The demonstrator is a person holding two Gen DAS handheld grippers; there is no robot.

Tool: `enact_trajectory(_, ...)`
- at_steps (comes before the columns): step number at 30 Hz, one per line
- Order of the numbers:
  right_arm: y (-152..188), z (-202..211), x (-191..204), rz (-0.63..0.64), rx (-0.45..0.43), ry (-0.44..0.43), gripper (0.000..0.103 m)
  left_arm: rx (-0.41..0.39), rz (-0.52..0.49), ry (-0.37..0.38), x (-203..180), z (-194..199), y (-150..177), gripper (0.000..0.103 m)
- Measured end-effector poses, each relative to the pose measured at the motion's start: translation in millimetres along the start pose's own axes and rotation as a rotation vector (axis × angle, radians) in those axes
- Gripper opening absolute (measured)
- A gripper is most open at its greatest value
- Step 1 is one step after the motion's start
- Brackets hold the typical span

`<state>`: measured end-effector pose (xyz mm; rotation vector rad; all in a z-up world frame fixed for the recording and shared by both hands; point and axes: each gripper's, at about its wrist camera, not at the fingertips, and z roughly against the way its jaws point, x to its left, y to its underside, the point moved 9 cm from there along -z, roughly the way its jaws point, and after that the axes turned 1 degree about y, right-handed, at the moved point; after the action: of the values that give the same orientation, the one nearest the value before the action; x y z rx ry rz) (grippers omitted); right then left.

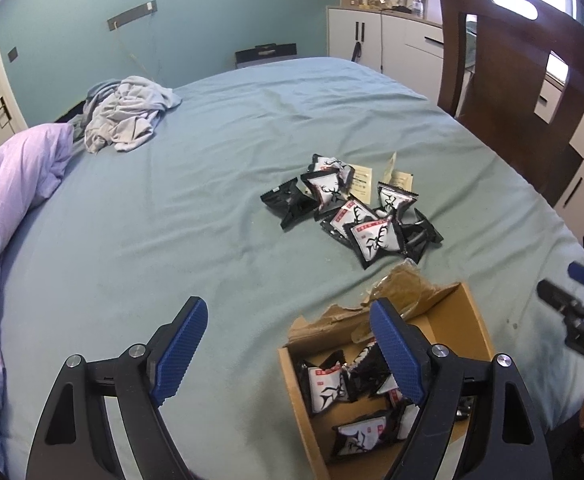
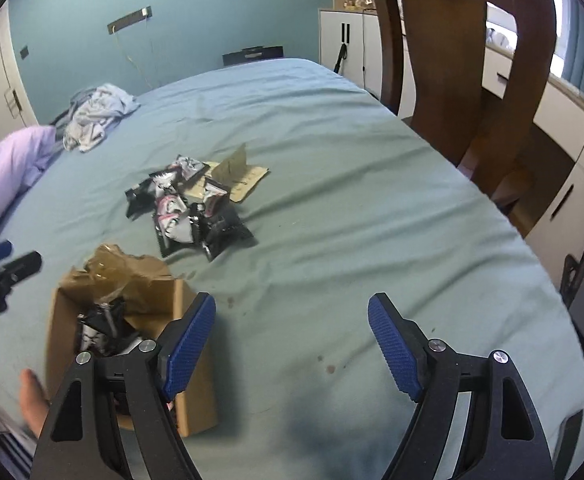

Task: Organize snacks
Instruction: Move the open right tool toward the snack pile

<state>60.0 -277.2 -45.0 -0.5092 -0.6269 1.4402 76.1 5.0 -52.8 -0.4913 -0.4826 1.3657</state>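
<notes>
**Snack packets split between bed and box**

A wide bed (image 1: 220,168) covered in a pale green sheet is seen filling most of both views, with a lilac duvet (image 1: 8,208) bunched at its left edge and a crumpled grey garment (image 1: 126,114) left near the far corner. A dark wooden chair (image 1: 516,80) is stood against the bed's right side.

Near the bed's front edge an open cardboard box (image 1: 478,320) is set, its long axis running from the near edge away toward the middle of the bed, its torn flap (image 1: 408,288) pushed up at the far end. Several black-and-white snack packets (image 1: 328,386) are lain inside it at mixed angles.

Farther in, beyond the box, a loose pile of the same packets (image 1: 366,216) is scattered on the sheet, pointing every way, with tan paper slips (image 1: 362,180) lying partly under its far side.

The left gripper (image 1: 288,354) is held above the box's left wall, its blue pads set wide apart with nothing between them; one pad hangs over the box's inside. The right gripper (image 2: 292,350) is held over bare sheet just right of the box, its pads likewise spread wide and empty.
</notes>
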Motion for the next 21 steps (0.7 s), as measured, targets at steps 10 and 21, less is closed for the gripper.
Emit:
enact_trajectory(10, -0.7, -14.1, 6.2, 0.045, 0.037, -0.004, 0.078, 0.011, -0.035, -0.007, -8.4, -3.8, 0.6, 0.085)
enact_trajectory(21, -5.5, -9.9, -2.4, -0.003, 0.023, -0.015, 0.078, 0.006, -0.043, -0.017, -8.0, -1.4, 1.0, 0.085)
